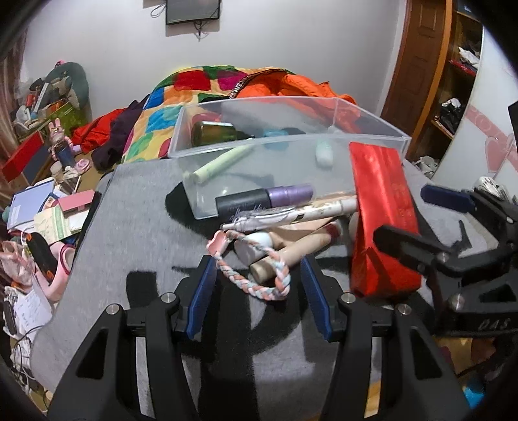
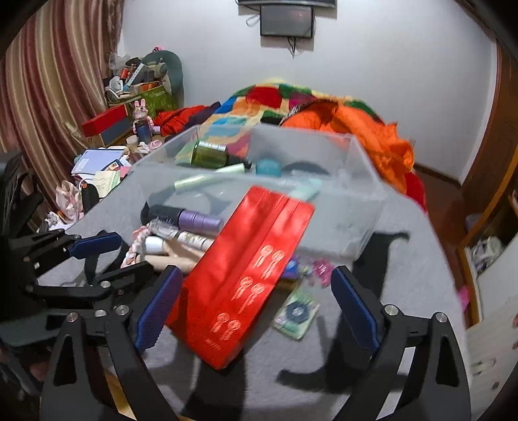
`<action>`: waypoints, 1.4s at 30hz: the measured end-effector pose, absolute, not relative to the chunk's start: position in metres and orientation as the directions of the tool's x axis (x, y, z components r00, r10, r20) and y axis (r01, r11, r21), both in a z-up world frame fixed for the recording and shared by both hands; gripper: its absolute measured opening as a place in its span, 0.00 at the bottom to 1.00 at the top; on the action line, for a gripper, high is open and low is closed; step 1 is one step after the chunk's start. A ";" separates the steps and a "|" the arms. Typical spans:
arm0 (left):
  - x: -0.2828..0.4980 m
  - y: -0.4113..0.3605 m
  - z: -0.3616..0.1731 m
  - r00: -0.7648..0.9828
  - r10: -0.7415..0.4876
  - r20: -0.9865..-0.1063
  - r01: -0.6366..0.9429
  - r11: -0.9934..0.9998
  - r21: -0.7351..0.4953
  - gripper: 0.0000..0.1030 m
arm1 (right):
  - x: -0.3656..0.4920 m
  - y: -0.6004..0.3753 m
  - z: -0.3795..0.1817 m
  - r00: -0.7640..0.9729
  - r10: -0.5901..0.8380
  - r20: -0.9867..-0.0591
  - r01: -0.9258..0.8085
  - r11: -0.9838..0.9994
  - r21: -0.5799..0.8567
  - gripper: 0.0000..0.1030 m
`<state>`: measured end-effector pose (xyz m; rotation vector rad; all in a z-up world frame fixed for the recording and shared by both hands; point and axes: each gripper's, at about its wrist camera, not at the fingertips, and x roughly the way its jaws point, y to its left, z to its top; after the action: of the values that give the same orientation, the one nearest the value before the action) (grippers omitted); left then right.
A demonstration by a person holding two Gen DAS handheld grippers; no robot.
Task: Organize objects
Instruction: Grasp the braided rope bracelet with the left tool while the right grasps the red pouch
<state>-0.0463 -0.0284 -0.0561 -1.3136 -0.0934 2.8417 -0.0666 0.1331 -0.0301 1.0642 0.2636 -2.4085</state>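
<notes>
A red box [image 2: 242, 275] with pale printed emblems, its small lettering unreadable, lies between the wide-open right gripper [image 2: 255, 311], long axis toward one o'clock; the left gripper [image 1: 259, 285] gapes over a braided band [image 1: 255, 275].

Behind the desk, a patchwork quilt [image 2: 259, 97] and orange jacket [image 2: 372, 129] sprawl on the bed; a dark screen [image 2: 287, 24] hangs above, striped curtains [image 2: 55, 81] left.

The red box [image 2: 241, 278] hides small items behind it; the clear bin [image 2: 362, 207] is motion-blurred.
</notes>
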 end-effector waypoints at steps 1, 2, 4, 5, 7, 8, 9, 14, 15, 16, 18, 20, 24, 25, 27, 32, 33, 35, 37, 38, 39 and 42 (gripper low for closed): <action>-0.046 -0.029 -0.057 -0.649 0.030 -0.760 0.022 -0.998 -0.058 0.50 | -0.067 0.131 -0.033 -0.565 -0.357 -0.744 0.507 -0.861 0.028 0.89; -0.044 -0.031 -0.058 -0.651 0.026 -0.759 0.028 -0.998 -0.058 0.47 | -0.067 0.130 -0.037 -0.559 -0.354 -0.750 0.506 -0.862 0.029 0.89; -0.042 -0.033 -0.061 -0.651 0.028 -0.759 0.035 -0.997 -0.067 0.37 | -0.066 0.126 -0.043 -0.553 -0.343 -0.759 0.505 -0.863 0.023 0.90; -0.040 -0.035 -0.062 -0.652 0.029 -0.757 0.043 -0.996 -0.076 0.35 | -0.065 0.125 -0.044 -0.551 -0.347 -0.759 0.506 -0.862 0.026 0.91; -0.038 -0.039 -0.062 -0.660 0.033 -0.750 0.053 -0.994 -0.090 0.27 | -0.066 0.125 -0.046 -0.547 -0.355 -0.758 0.502 -0.864 0.042 0.91; -0.036 -0.040 -0.061 -0.664 0.031 -0.747 0.058 -0.994 -0.093 0.25 | -0.068 0.126 -0.047 -0.547 -0.358 -0.757 0.499 -0.865 0.049 0.91; -0.035 -0.041 -0.061 -0.668 0.029 -0.744 0.064 -0.993 -0.096 0.22 | -0.068 0.127 -0.047 -0.546 -0.363 -0.755 0.497 -0.866 0.057 0.91; -0.029 -0.046 -0.059 -0.676 0.027 -0.736 0.077 -0.991 -0.107 0.11 | -0.066 0.136 -0.046 -0.538 -0.391 -0.746 0.509 -0.857 0.082 0.82; -0.028 -0.047 -0.058 -0.677 0.024 -0.735 0.080 -0.991 -0.106 0.10 | -0.066 0.138 -0.046 -0.530 -0.402 -0.747 0.514 -0.853 0.094 0.77; -0.027 -0.047 -0.057 -0.679 0.021 -0.734 0.083 -0.991 -0.106 0.08 | -0.065 0.140 -0.046 -0.522 -0.411 -0.748 0.517 -0.849 0.106 0.72; -0.023 -0.049 -0.055 -0.686 0.017 -0.728 0.086 -0.991 -0.105 0.07 | -0.064 0.146 -0.045 -0.504 -0.433 -0.747 0.527 -0.840 0.132 0.63; -0.019 -0.050 -0.052 -0.692 0.010 -0.721 0.089 -0.991 -0.099 0.06 | -0.062 0.150 -0.044 -0.493 -0.444 -0.748 0.533 -0.834 0.144 0.56; -0.010 -0.050 -0.044 -0.708 0.007 -0.706 0.094 -0.990 -0.104 0.06 | -0.057 0.160 -0.041 -0.499 -0.441 -0.747 0.532 -0.836 0.138 0.43; -0.008 -0.049 -0.041 -0.713 0.007 -0.701 0.094 -0.990 -0.105 0.06 | -0.056 0.164 -0.041 -0.498 -0.443 -0.746 0.530 -0.836 0.144 0.41; -0.005 -0.048 -0.036 -0.722 0.005 -0.692 0.095 -0.990 -0.107 0.06 | -0.055 0.170 -0.039 -0.498 -0.448 -0.743 0.526 -0.837 0.153 0.39; 0.000 -0.046 -0.023 -0.745 0.010 -0.667 0.090 -0.989 -0.115 0.06 | -0.052 0.181 -0.035 -0.513 -0.441 -0.736 0.505 -0.849 0.157 0.38; 0.001 -0.045 -0.021 -0.750 0.010 -0.662 0.088 -0.989 -0.115 0.06 | -0.052 0.183 -0.034 -0.520 -0.433 -0.736 0.499 -0.853 0.149 0.38; 0.003 -0.043 -0.016 -0.758 0.014 -0.652 0.081 -0.990 -0.115 0.06 | -0.052 0.187 -0.033 -0.523 -0.426 -0.738 0.482 -0.862 0.156 0.38; 0.005 -0.040 -0.012 -0.766 0.015 -0.642 0.075 -0.991 -0.113 0.06 | -0.055 0.191 -0.033 -0.515 -0.413 -0.751 0.452 -0.875 0.171 0.51; 0.006 -0.039 -0.010 -0.770 0.017 -0.638 0.071 -0.991 -0.112 0.06 | -0.056 0.192 -0.033 -0.519 -0.398 -0.757 0.426 -0.888 0.174 0.60; 0.007 -0.038 -0.009 -0.773 0.018 -0.634 0.068 -0.991 -0.111 0.06 | -0.056 0.193 -0.033 -0.529 -0.393 -0.752 0.413 -0.894 0.177 0.77; 0.008 -0.035 -0.009 -0.773 0.025 -0.635 0.056 -0.993 -0.107 0.06 | -0.054 0.190 -0.032 -0.560 -0.377 -0.738 0.380 -0.908 0.175 0.87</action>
<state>0.0078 -0.0350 -0.0085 -1.0649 -0.1900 2.9673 -0.0542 0.1896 -0.0319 1.1570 0.0061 -2.4502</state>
